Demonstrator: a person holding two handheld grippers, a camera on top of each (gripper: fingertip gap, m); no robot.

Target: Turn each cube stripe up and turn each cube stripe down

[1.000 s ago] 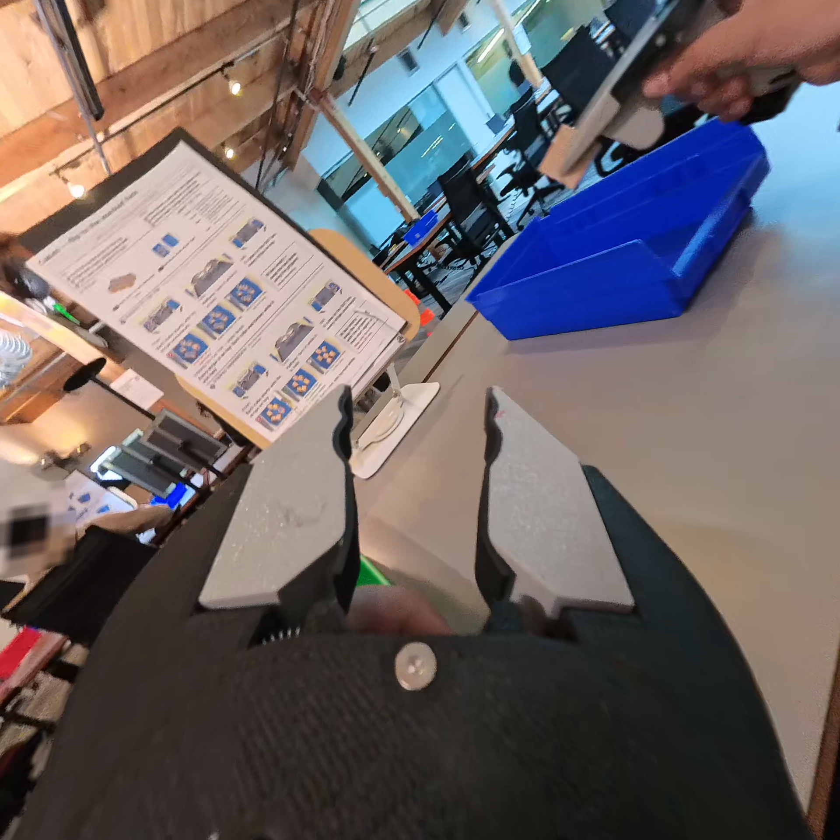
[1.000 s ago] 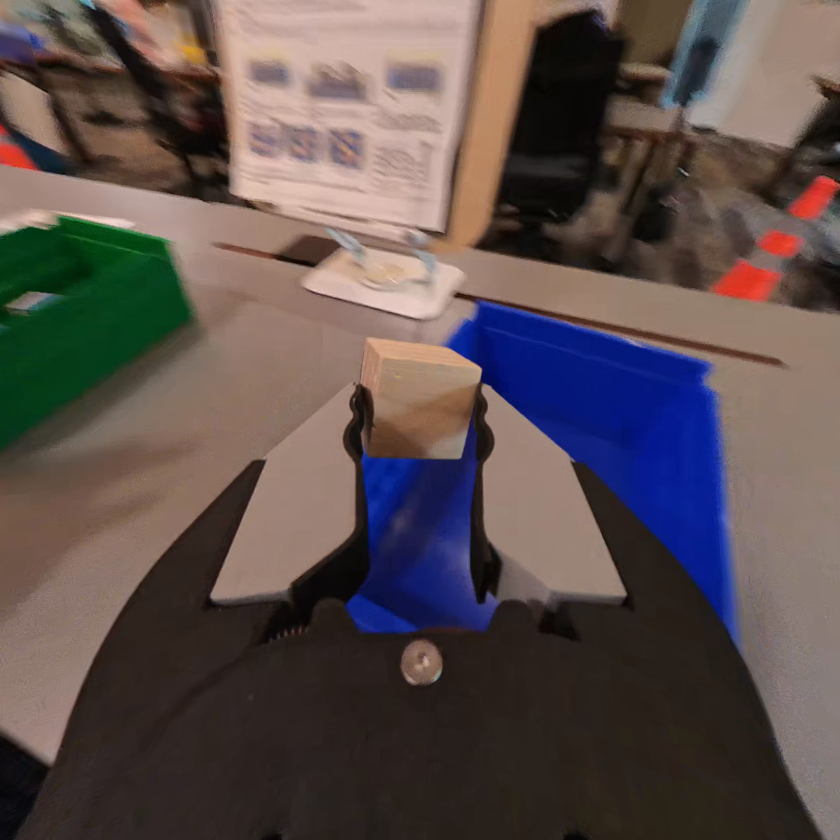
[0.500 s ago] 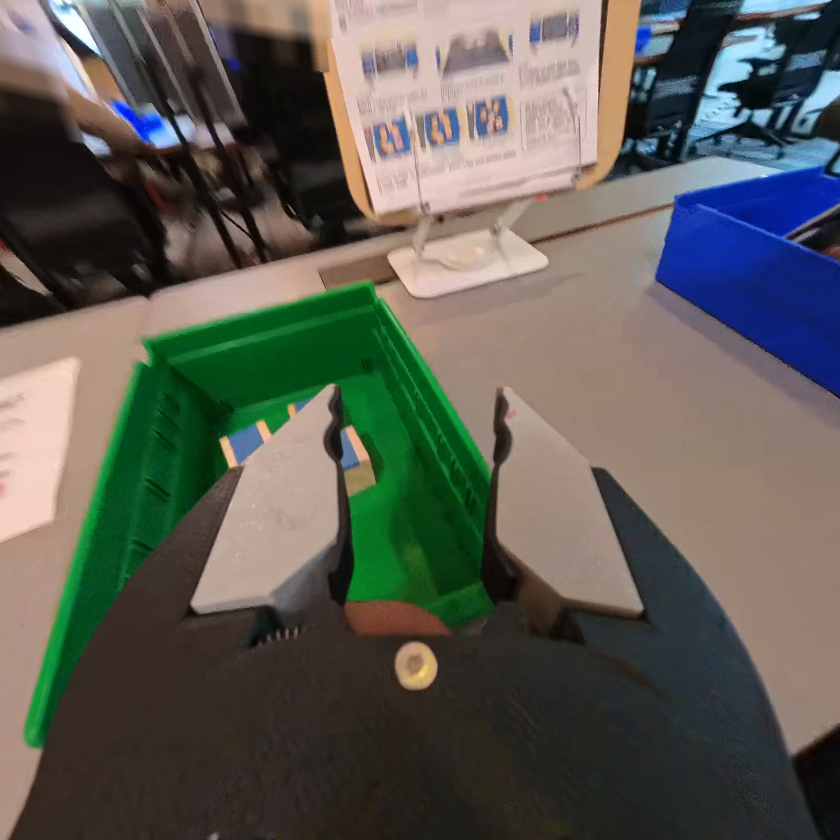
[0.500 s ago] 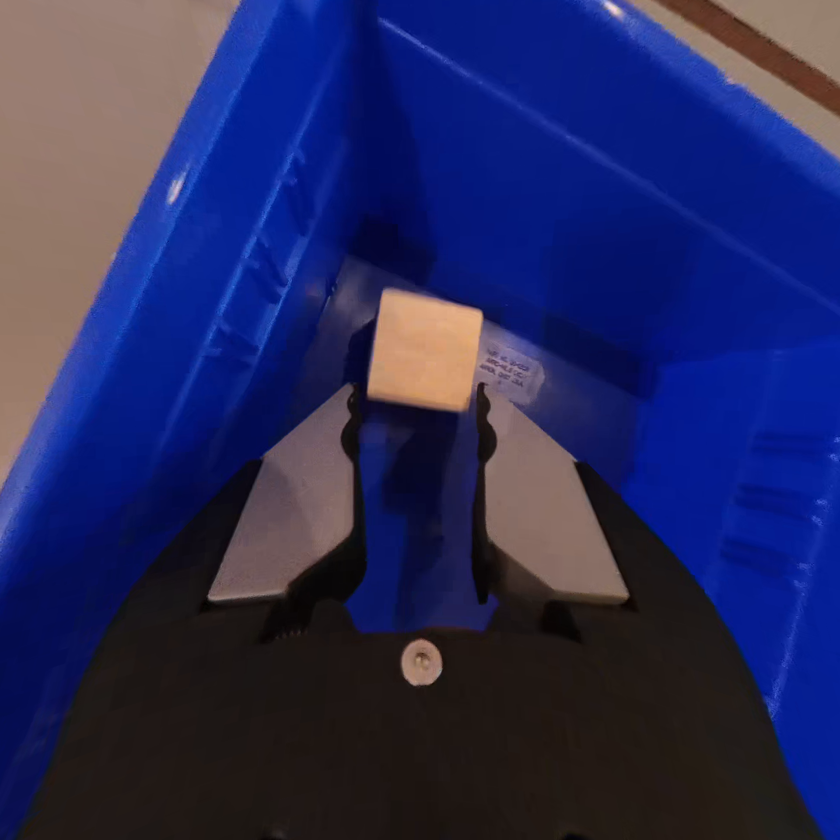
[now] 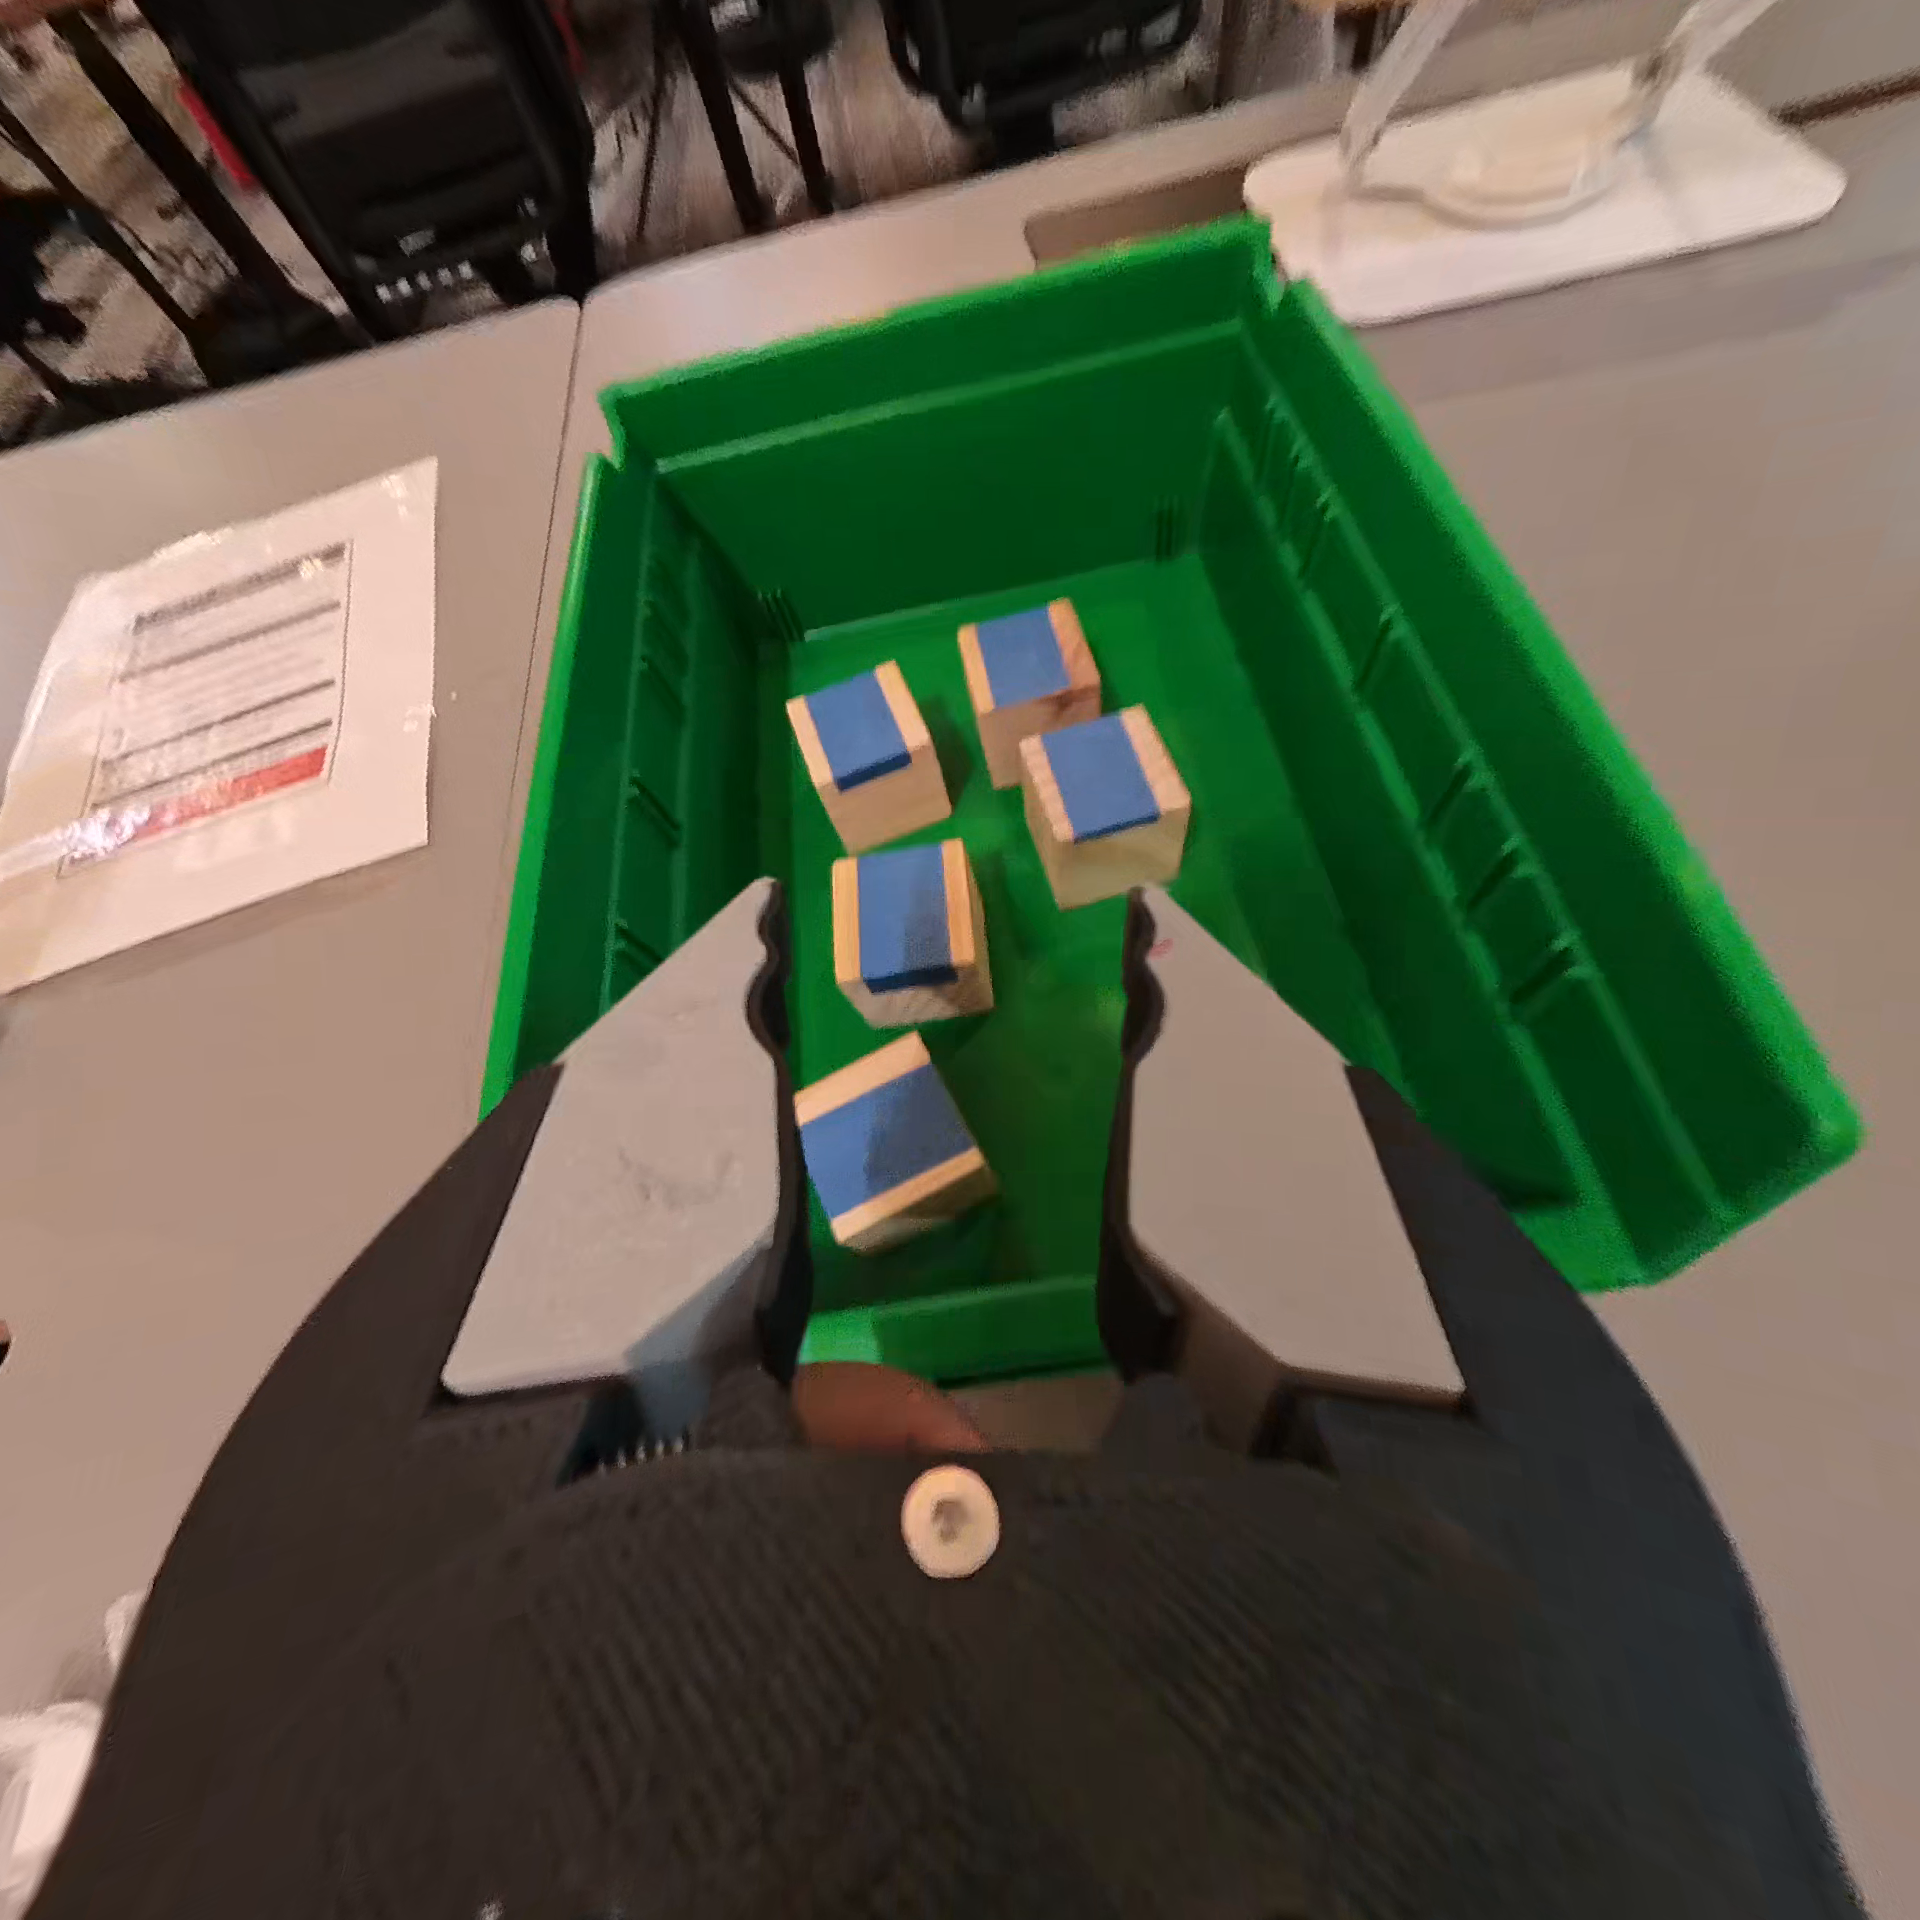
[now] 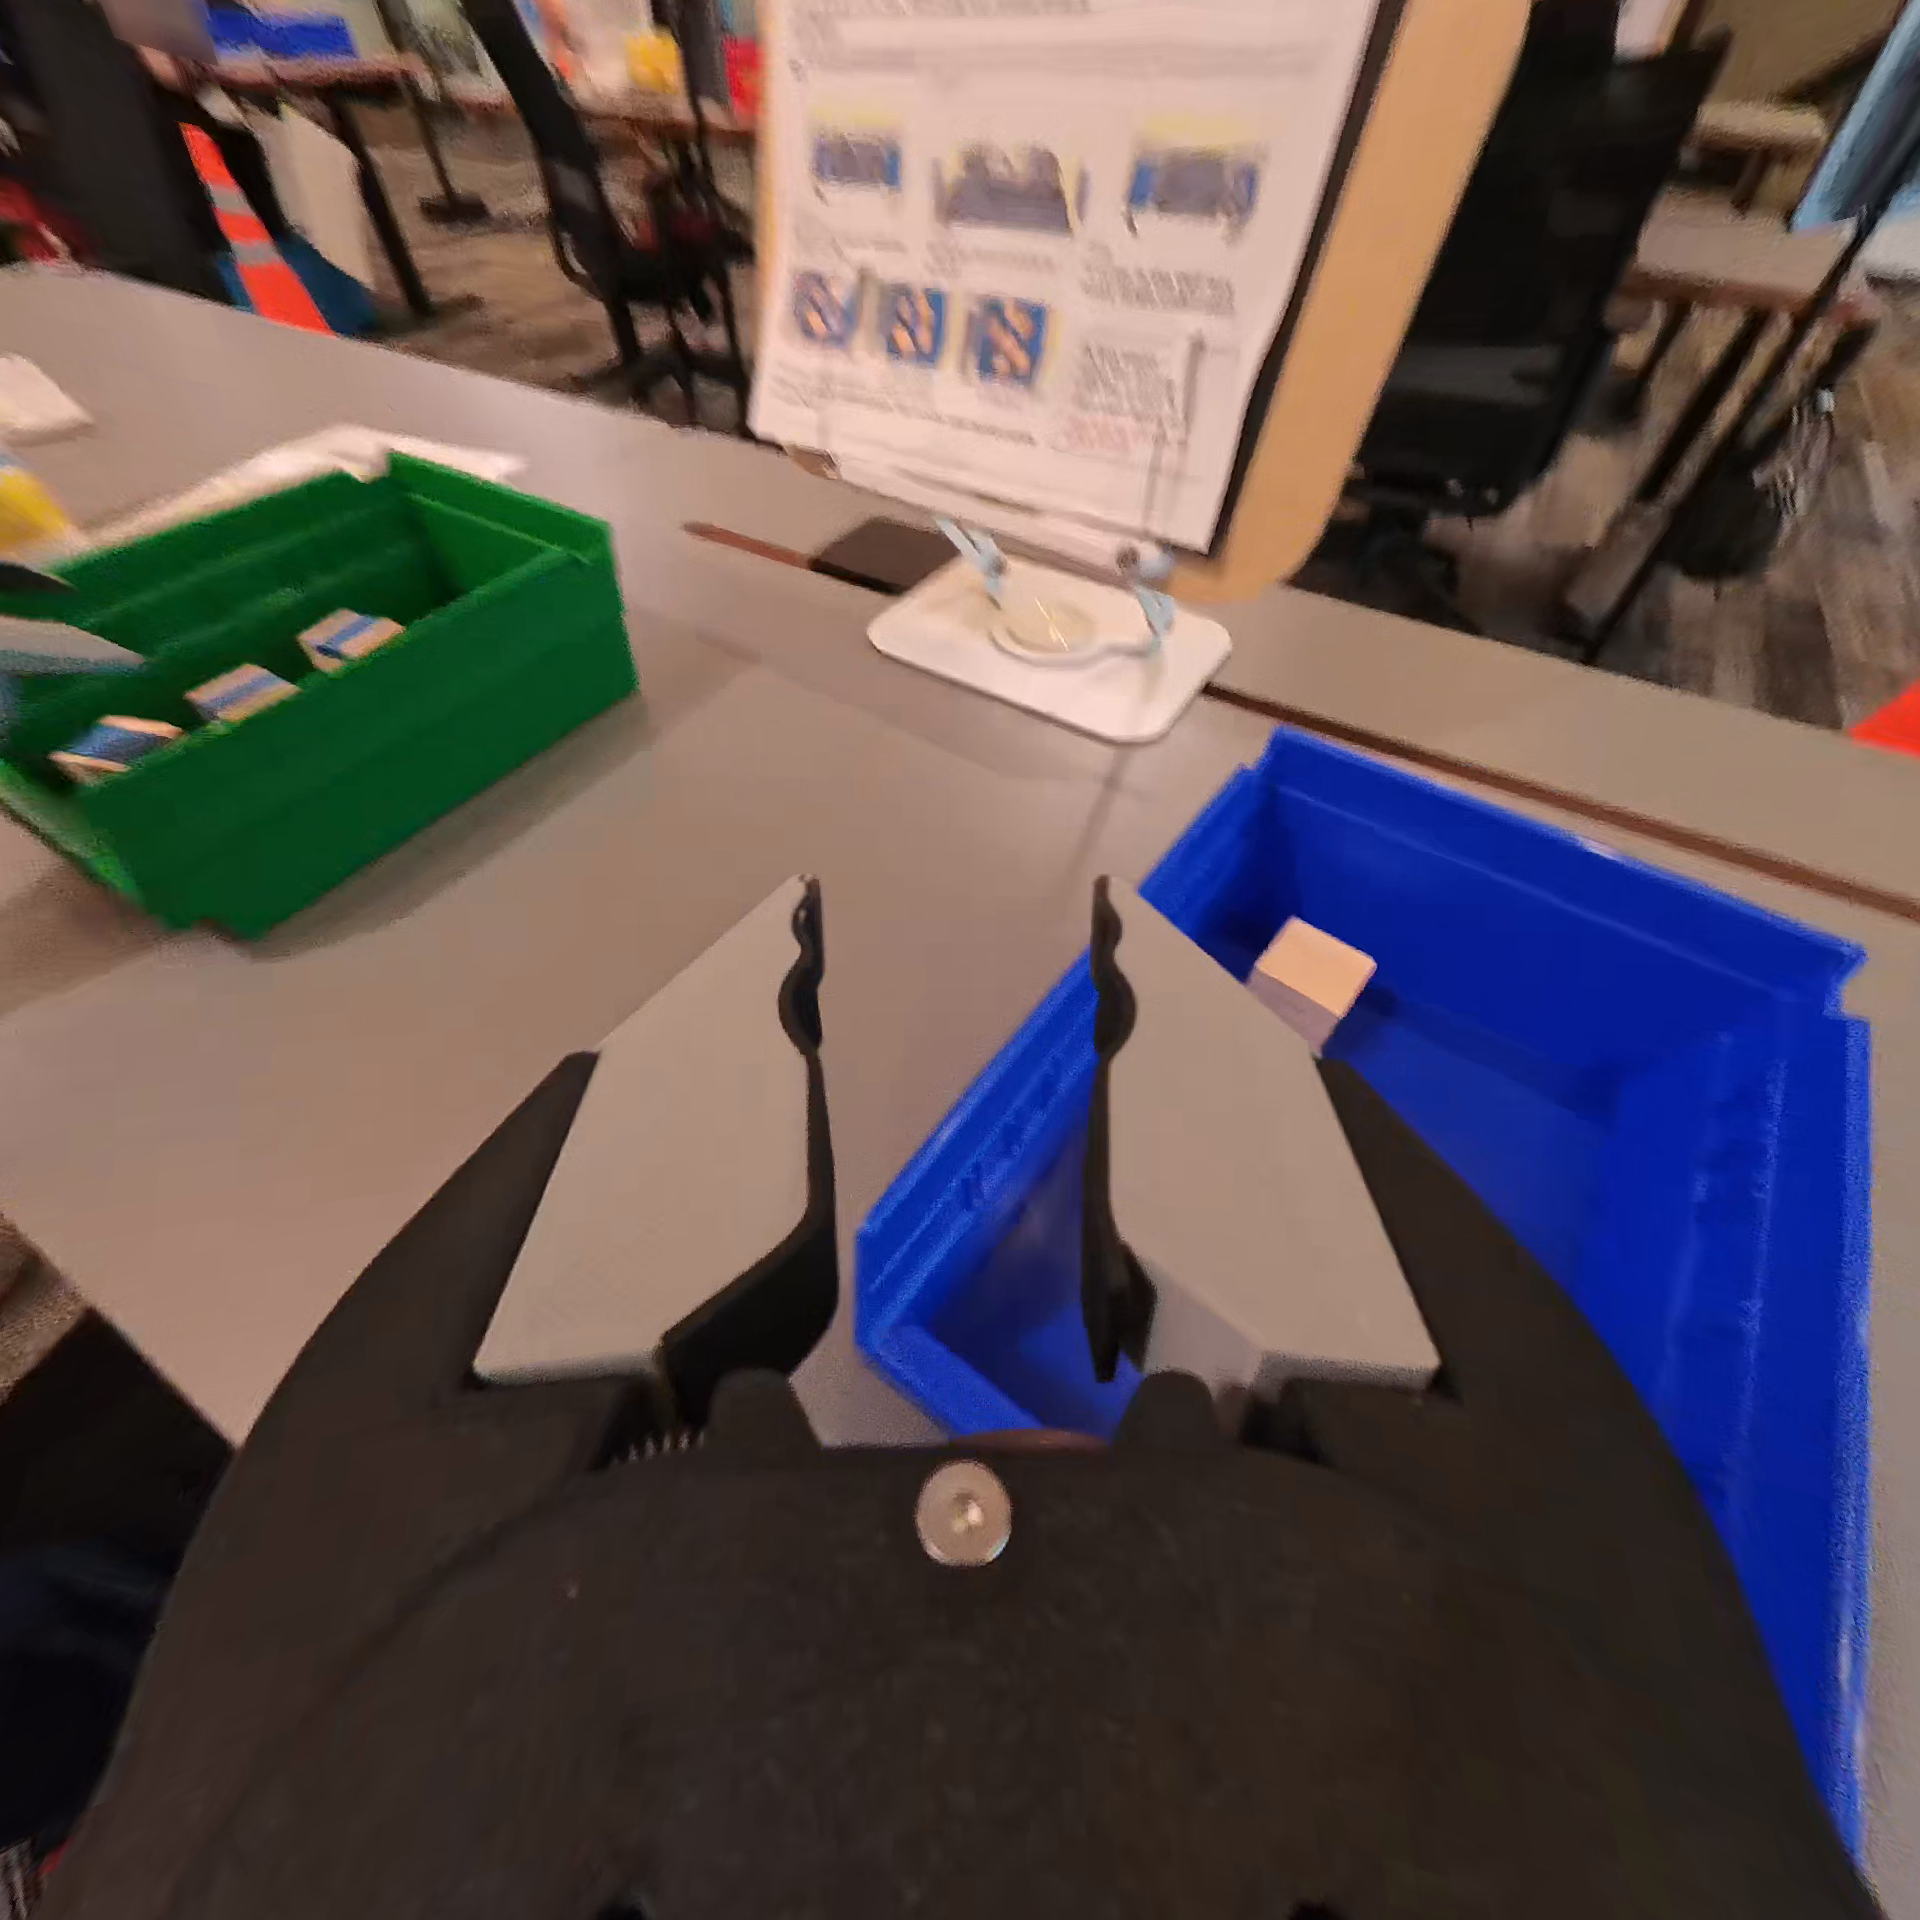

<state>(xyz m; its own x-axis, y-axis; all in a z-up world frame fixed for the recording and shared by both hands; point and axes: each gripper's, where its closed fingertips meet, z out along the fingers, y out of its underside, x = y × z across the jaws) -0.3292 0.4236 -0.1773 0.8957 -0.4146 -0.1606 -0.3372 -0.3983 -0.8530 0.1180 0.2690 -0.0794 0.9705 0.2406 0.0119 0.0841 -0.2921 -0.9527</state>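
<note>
The left tool (image 5: pixel 951 914) is hovering open over five striped cubes (image 5: pixel 909 928) in the green bin (image 5: pixel 1455 790). The right tool (image 6: pixel 951 925) is gaping empty, a plain cube (image 6: pixel 1311 977) sitting at two o'clock in the blue bin (image 6: pixel 1662 1091).

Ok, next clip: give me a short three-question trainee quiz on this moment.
1. How many cubes lie in the green bin, and which way do their stripes face?
2. True or false: the right tongs grip the cube in the blue bin.
3. Which cube lies between the fingers of the left tongs: A, the nearest cube; B, the far-right cube?

Key
1. Five, all with the blue stripe up.
2. False: the tongs are open and empty; the cube rests in the bin with no stripe showing.
3. A.
</note>
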